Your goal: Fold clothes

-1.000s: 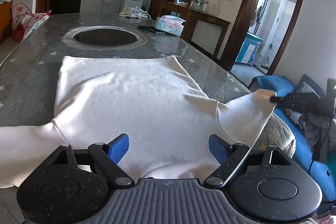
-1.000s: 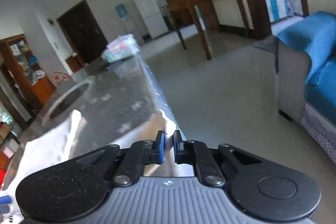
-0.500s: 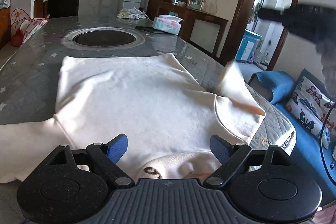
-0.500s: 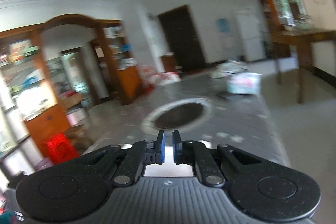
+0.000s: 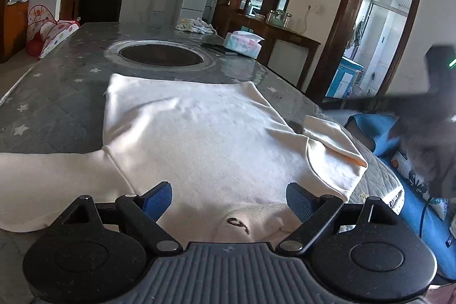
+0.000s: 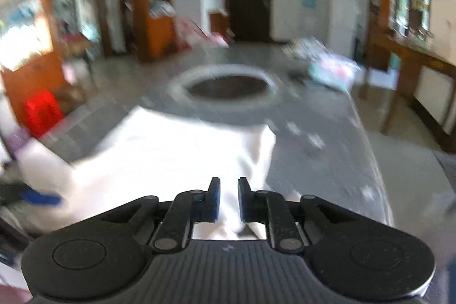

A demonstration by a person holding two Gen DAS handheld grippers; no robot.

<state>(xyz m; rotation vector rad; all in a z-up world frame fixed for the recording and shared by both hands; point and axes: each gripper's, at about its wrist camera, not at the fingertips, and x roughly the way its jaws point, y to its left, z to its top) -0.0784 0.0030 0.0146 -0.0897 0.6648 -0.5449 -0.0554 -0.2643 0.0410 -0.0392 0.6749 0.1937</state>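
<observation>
A cream shirt (image 5: 196, 138) lies flat on the grey table (image 5: 57, 101), its right sleeve (image 5: 333, 144) folded inward. The left gripper (image 5: 229, 197) hangs spread wide over the collar, holding nothing. The right gripper (image 6: 227, 200) is slightly parted, released, above the shirt (image 6: 171, 155). A tissue box (image 5: 242, 43) sits far right.

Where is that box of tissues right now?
In the left wrist view, the pale floral tissue box sits at the far right of the grey star-patterned table, just right of the round dark inset and beyond the cream sweatshirt.
</observation>
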